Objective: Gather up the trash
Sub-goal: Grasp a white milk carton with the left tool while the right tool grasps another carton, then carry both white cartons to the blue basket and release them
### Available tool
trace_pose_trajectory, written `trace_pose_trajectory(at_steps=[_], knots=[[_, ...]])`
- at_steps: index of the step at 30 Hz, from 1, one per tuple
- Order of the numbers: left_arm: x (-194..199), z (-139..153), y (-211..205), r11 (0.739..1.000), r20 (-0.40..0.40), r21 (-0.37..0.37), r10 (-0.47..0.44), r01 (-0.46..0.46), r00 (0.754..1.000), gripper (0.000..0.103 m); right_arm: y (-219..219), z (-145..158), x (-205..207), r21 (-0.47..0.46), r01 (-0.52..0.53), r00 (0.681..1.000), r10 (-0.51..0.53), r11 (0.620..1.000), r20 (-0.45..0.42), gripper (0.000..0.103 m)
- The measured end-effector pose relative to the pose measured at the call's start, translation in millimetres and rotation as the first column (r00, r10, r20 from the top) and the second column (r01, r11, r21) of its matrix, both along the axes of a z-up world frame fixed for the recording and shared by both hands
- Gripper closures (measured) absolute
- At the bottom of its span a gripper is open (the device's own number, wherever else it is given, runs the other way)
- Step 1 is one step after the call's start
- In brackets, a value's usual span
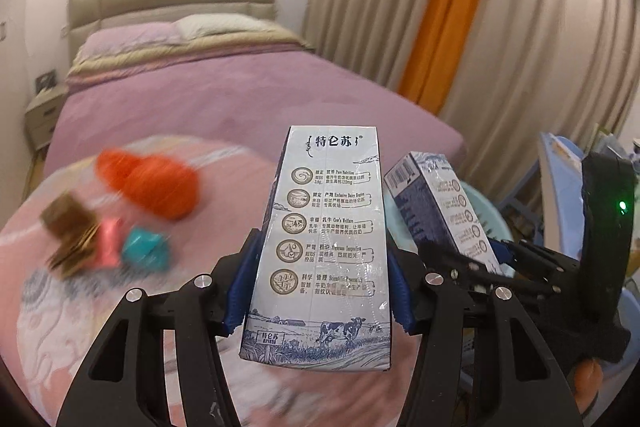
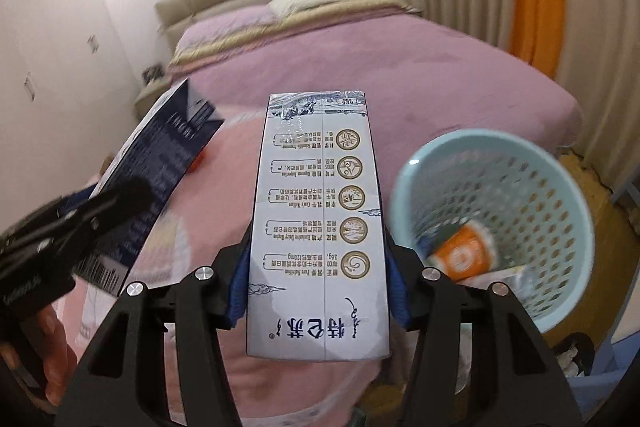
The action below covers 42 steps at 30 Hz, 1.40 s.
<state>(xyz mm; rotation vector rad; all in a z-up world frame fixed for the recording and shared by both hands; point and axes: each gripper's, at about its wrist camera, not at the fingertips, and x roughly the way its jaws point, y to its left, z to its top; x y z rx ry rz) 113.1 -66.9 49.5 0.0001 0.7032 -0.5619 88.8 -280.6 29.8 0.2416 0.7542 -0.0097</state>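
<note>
My left gripper [image 1: 318, 291] is shut on a white and blue milk carton [image 1: 326, 239], held upright above the pink bedding. My right gripper [image 2: 318, 287] is shut on a second milk carton [image 2: 320, 227], held upside down. Each gripper with its carton shows in the other view: the right one at the right of the left wrist view [image 1: 436, 207], the left one at the left of the right wrist view [image 2: 160, 179]. A light blue mesh trash basket [image 2: 560, 187] stands right of the right gripper with an orange cup [image 2: 464, 255] inside. An orange wad [image 1: 152, 183], a brown wrapper [image 1: 72, 231], a pink wrapper [image 1: 108, 239] and a teal wrapper [image 1: 144, 247] lie on the bedding, blurred.
A bed [image 1: 240, 95] with purple cover and pillows fills the background. A nightstand [image 1: 44, 115] stands at its left. Beige and orange curtains [image 1: 480, 7] hang at the right. Blue furniture [image 1: 560, 167] stands at the far right.
</note>
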Motion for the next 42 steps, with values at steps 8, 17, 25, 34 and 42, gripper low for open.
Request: trace_pose_trajectory(at_steps=[8,17,25,34,42], knots=[[8.9,11.2,-95.7,0.990,0.046,0.026,-0.137,0.136,0.990,0.049,-93.2,13.4,-4.2,0.017,0.194,0.980,-0.195,0.981,0.041,0.051],[40.5,-15.8,-176.8,0.976,-0.047,0.051,-0.209,0.211,0.977,0.049,-168.9,-17.3,8.0,0.081,0.340,0.940,-0.337,0.937,-0.058,0.051],[48.3,-35.0,-197.6,0.973,-0.048,0.082,-0.211,0.214,0.976,0.038,-195.6,-46.5,11.7,0.130,0.378,0.922,-0.361,0.917,-0.137,0.050],[45.0,-34.2,-164.2,0.982,-0.071,0.025,-0.183,0.185,0.981,0.038,-188.8,-53.9,6.9,0.120,0.336,0.939,-0.323,0.934,-0.114,0.045],[24.3,-11.6,-115.5,0.990,-0.008,-0.009,-0.143,0.143,0.990,0.039,-141.6,-26.0,5.4,0.075,0.250,0.968,-0.247,0.965,-0.048,0.045]])
